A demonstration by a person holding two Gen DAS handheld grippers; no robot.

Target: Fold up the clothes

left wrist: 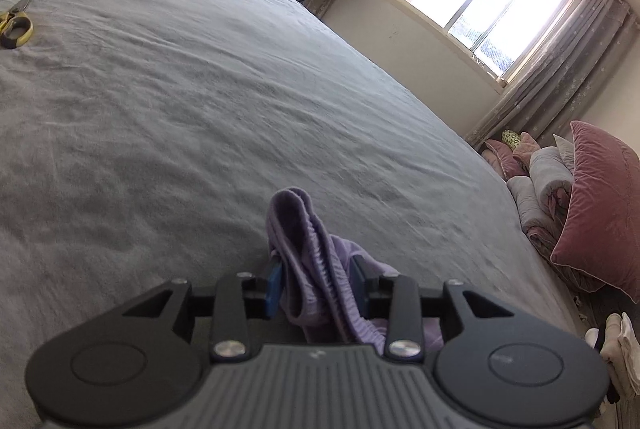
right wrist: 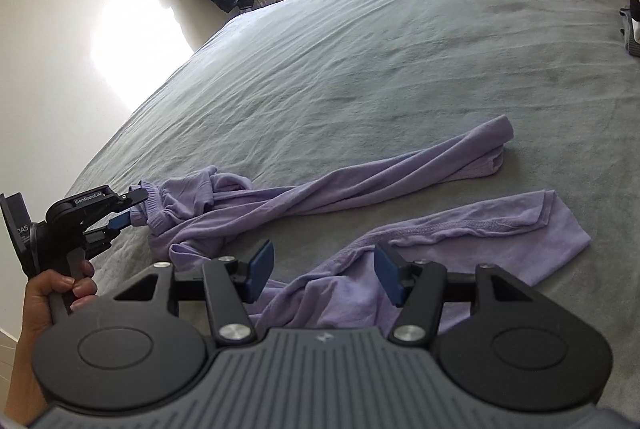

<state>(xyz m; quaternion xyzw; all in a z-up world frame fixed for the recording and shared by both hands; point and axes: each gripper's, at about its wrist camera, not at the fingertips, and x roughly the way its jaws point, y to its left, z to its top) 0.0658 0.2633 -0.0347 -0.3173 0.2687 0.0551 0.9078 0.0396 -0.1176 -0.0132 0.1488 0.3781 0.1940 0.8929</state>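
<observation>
Right wrist: pants twisted on bed | left gripper spread around waistband, not pinching | right gripper spread over leg | step: laying flat | next: straighten legs

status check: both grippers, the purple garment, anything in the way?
Left gripper jaws part open, waistband of purple pants between them. Right gripper open, empty, over one pant leg. Pants twisted, unfolded on grey bed. Scissors far off, no obstruction.
</observation>
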